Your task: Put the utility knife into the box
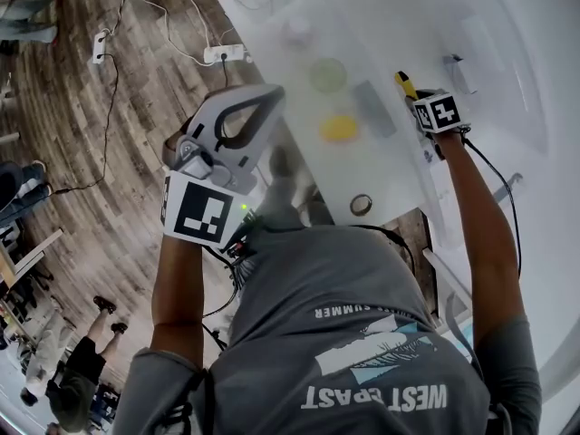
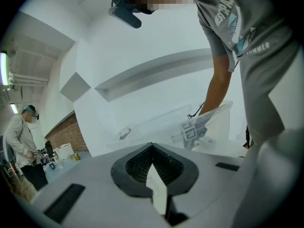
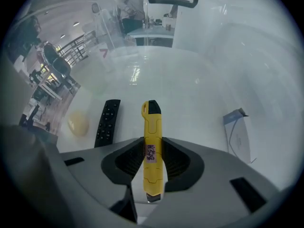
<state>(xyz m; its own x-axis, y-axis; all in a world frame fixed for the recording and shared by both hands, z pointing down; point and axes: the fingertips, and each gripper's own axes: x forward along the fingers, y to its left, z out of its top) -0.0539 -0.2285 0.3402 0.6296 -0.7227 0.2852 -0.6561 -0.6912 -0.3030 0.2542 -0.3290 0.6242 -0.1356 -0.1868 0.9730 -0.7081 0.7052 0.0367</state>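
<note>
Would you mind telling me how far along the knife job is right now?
Done: the knife is picked up, clamped in the right gripper. In hand: that gripper points down by the clear box, seen through its wall from the left gripper view; whether it is inside I cannot tell. Left: release the knife in the box. The left gripper is shut, empty.

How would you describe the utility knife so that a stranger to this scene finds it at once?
Look over the white table, at the right gripper. The utility knife is clamped between its jaws. A black remote control and a pale yellow lump lie on the table nearby; only the knife is long, bright yellow, black-tipped and held.
</note>
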